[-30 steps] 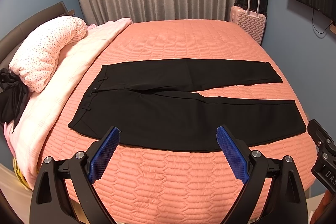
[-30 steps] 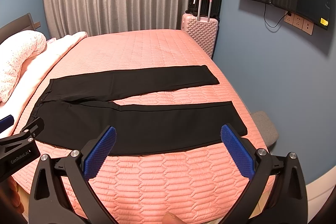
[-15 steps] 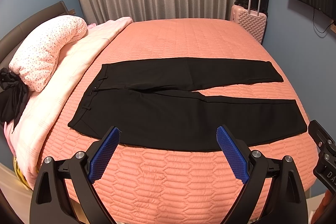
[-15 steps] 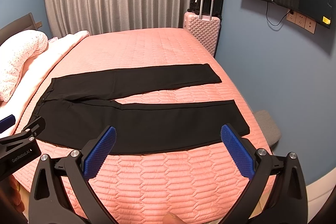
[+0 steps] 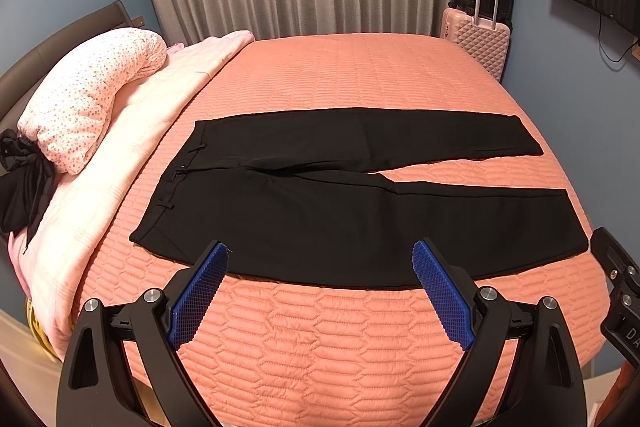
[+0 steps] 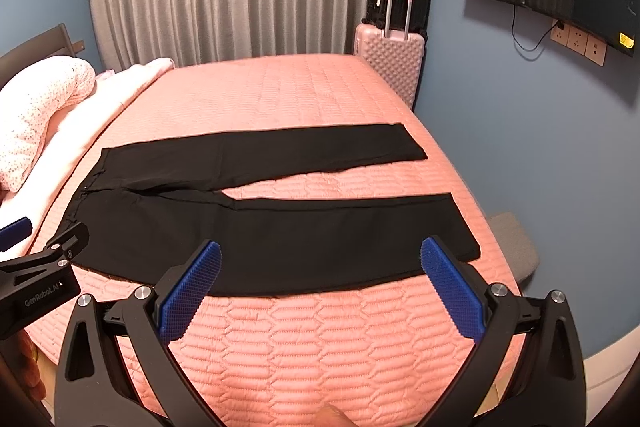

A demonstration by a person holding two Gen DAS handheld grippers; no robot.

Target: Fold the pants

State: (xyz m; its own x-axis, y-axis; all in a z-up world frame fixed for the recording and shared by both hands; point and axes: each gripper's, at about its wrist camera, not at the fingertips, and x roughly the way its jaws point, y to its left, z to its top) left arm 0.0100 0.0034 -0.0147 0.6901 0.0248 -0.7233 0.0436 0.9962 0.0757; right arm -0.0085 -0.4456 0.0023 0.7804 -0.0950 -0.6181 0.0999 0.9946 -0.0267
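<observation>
Black pants (image 5: 340,203) lie flat and spread out on the salmon quilted bed (image 5: 352,75), waistband to the left, both legs running right with a gap between them. They also show in the right wrist view (image 6: 280,227). My left gripper (image 5: 320,287) is open and empty, above the near edge of the bed in front of the waist and near leg. My right gripper (image 6: 320,287) is open and empty, in front of the near leg toward its hem.
A pink pillow (image 5: 88,95) and pale blanket (image 5: 132,131) lie at the bed's left. A black cloth bundle (image 5: 20,179) sits by the pillow. Pink and black suitcases (image 5: 480,35) stand at the far right corner. A grey stool (image 6: 512,243) is right of the bed.
Both grippers stay open. The views shift only slightly; the pants have not moved.
</observation>
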